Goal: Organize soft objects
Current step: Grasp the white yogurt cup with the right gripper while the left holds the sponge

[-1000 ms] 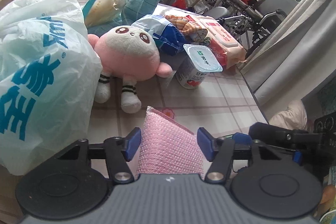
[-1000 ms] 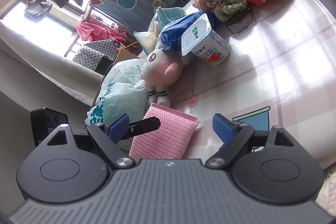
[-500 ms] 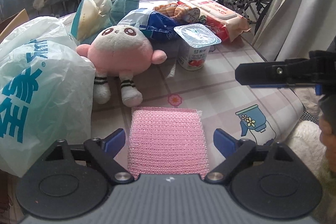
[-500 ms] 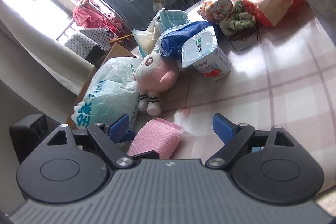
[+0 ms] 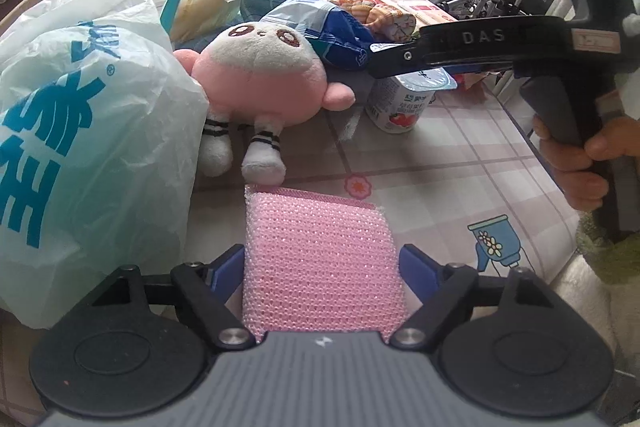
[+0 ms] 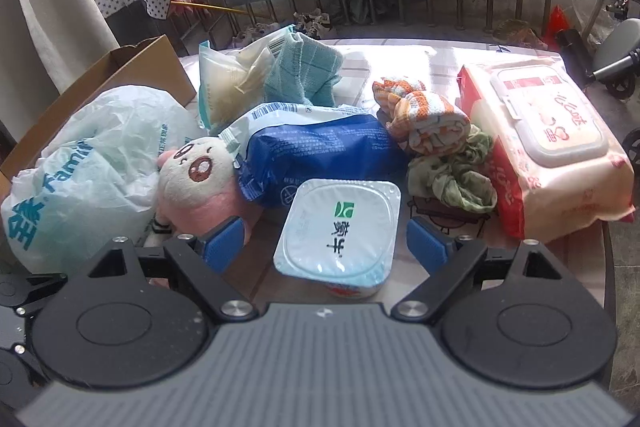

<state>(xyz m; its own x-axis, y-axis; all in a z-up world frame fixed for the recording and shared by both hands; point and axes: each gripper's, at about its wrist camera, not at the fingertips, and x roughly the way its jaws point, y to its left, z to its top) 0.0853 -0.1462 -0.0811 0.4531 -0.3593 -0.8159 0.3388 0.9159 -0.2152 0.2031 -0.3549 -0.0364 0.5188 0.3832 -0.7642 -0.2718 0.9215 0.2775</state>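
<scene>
A pink scouring sponge (image 5: 318, 259) lies flat on the checked tablecloth between the blue pads of my left gripper (image 5: 322, 269); the pads stand at its two sides, and I cannot tell if they press it. A pink and white plush toy (image 5: 260, 83) lies beyond it, also in the right wrist view (image 6: 196, 183). My right gripper (image 6: 326, 245) is open and hovers over a yogurt cup (image 6: 340, 229), which sits between its pads without touching them. A rolled orange cloth (image 6: 424, 115) and a green cloth (image 6: 456, 179) lie behind.
A white plastic bag (image 5: 80, 131) bulges at the left. A blue packet (image 6: 316, 147), a teal towel (image 6: 304, 71), a wet-wipes pack (image 6: 548, 139) and a cardboard box (image 6: 132, 75) crowd the back. The table's edge (image 5: 560, 227) is at the right.
The left pads opened wide half a second ago and have now closed in to the sponge's sides. The right gripper swung from beside the sponge to above the yogurt cup.
</scene>
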